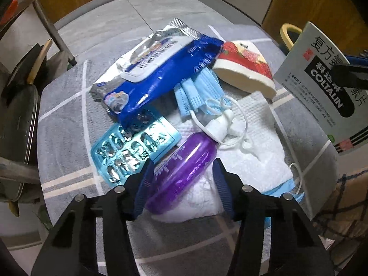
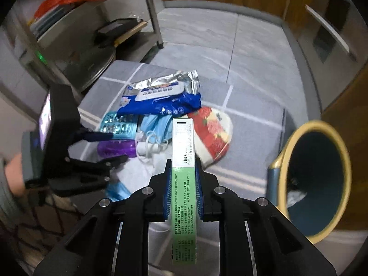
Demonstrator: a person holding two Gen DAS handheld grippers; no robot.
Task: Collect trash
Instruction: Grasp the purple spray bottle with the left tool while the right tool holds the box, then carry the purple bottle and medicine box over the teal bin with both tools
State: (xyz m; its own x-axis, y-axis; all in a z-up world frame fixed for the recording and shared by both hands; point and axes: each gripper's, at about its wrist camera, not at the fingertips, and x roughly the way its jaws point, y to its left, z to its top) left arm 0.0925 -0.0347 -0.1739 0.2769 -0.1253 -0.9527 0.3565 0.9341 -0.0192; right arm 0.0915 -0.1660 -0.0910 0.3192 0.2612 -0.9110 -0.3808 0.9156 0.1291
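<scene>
A pile of trash lies on a grey checked mat (image 1: 66,124). My left gripper (image 1: 182,168) is open, its fingers on either side of a purple spray bottle (image 1: 184,170) that lies on white paper towel (image 1: 255,151); the bottle also shows in the right wrist view (image 2: 117,149). My right gripper (image 2: 183,172) is shut on a white and green medicine box (image 2: 184,184), held above the pile; the box also shows in the left wrist view (image 1: 322,85). A blue bin with a yellow rim (image 2: 317,179) stands to the right.
In the pile are a blue wet-wipes pack (image 1: 158,69), blue face masks (image 1: 197,92), a teal blister pack (image 1: 133,149) and a red and white paper bowl (image 1: 246,66). A metal shelf leg (image 2: 156,11) and wooden cabinets stand behind. Checked cloth (image 1: 345,202) lies at right.
</scene>
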